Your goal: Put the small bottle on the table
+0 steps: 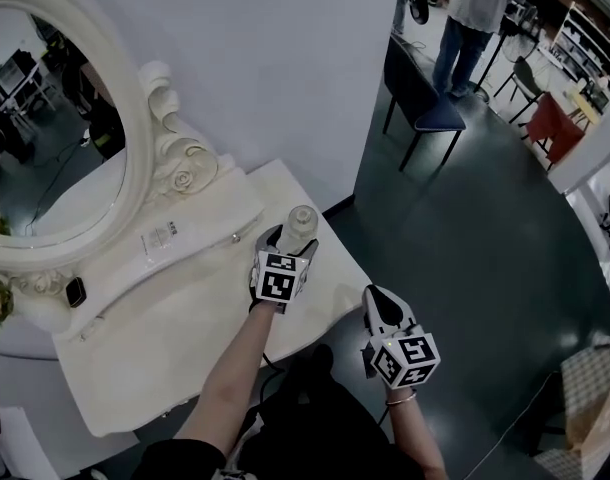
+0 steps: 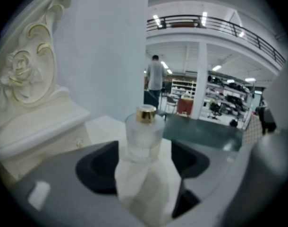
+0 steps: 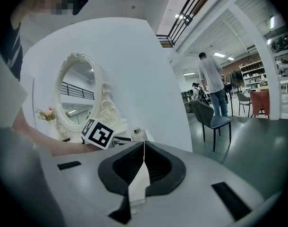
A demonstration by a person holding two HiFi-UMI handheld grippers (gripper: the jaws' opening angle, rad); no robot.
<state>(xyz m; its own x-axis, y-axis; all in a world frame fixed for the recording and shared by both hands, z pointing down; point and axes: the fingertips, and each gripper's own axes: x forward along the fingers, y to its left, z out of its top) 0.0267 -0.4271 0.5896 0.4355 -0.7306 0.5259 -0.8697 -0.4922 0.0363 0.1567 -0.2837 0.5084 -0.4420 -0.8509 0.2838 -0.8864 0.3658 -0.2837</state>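
Observation:
The small frosted bottle (image 1: pixel 300 226) with a gold cap stands upright on the white dressing table (image 1: pixel 175 348), near its right end. My left gripper (image 1: pixel 283 240) is open just behind it. In the left gripper view the bottle (image 2: pixel 144 134) sits between the spread jaws with a gap on each side, and the gripper (image 2: pixel 144 167) presses on nothing. My right gripper (image 1: pixel 378 298) hangs off the table's front right edge, shut and empty. In the right gripper view the gripper (image 3: pixel 144 148) has its jaws meeting, and the bottle (image 3: pixel 137 134) shows far ahead.
An oval mirror (image 1: pixel 45 148) in a carved white frame stands at the table's back. A wristwatch (image 1: pixel 76 291) lies by its base. To the right the table ends above dark floor, with a blue chair (image 1: pixel 422 98) and a standing person (image 1: pixel 475 18) further off.

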